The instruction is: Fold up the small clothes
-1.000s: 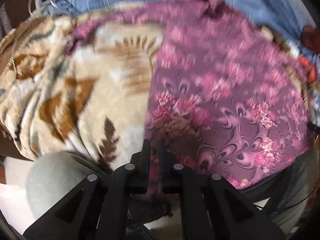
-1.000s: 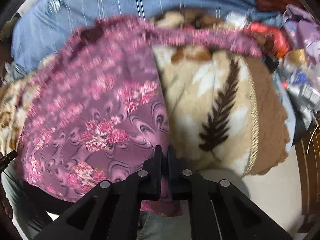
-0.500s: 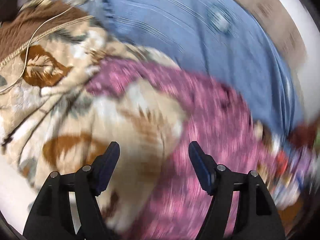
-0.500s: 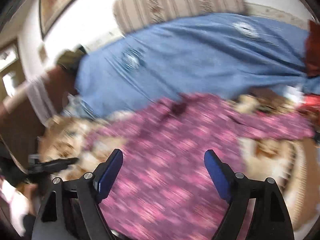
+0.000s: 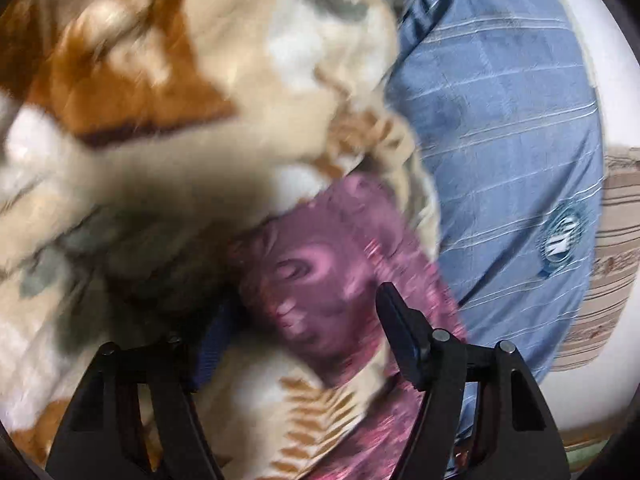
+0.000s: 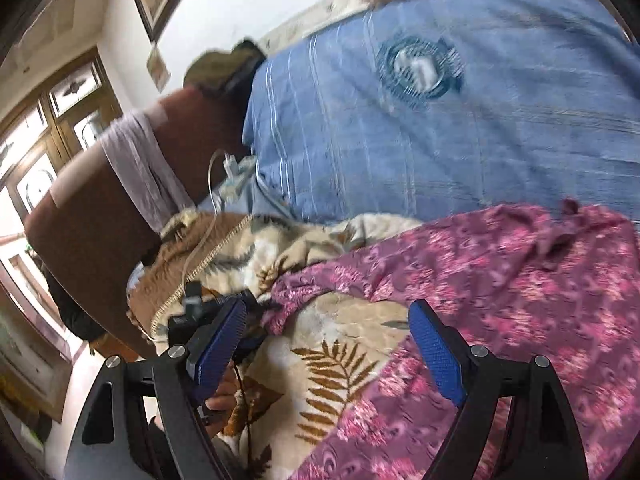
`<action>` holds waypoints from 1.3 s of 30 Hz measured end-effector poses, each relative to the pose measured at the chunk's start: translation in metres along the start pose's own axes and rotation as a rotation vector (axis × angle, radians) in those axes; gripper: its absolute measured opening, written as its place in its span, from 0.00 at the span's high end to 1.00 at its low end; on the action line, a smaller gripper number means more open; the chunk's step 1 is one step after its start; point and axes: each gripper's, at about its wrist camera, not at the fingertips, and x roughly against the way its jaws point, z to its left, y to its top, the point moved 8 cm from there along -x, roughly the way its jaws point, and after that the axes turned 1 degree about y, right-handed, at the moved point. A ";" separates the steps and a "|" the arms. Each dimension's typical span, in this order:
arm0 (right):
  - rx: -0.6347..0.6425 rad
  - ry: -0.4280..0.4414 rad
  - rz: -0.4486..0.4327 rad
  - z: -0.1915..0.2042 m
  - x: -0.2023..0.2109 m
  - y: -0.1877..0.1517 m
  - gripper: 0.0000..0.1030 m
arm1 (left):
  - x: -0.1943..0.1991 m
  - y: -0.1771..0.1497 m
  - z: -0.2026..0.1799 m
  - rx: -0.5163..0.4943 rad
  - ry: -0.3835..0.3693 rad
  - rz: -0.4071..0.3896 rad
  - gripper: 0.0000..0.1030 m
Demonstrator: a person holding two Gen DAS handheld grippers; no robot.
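Bed covered by blue striped bedspread (image 6: 460, 132) with a round emblem; same bedspread at right of left wrist view (image 5: 512, 152). On it a beige fleece blanket (image 6: 340, 344) with brown fern pattern, rumpled; also (image 5: 208, 92). Purple floral garment (image 6: 520, 300) lies spread on the blanket, upper edge near the bedspread; blurred in left view (image 5: 320, 272).

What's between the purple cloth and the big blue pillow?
In the right wrist view, a strip of the leafy beige blanket shows between the purple cloth and the blue pillow; farther right they meet directly.
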 end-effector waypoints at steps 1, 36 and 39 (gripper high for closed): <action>-0.003 0.008 0.016 0.001 -0.009 -0.003 0.19 | 0.003 0.000 -0.002 -0.010 -0.005 -0.016 0.66; -0.474 -0.078 0.144 -0.215 0.081 -0.143 0.36 | 0.001 -0.442 -0.093 -2.025 -0.110 0.348 0.94; -0.463 -0.079 0.213 -0.209 0.072 -0.170 0.39 | 0.007 -0.449 -0.088 -2.065 -0.116 0.365 0.93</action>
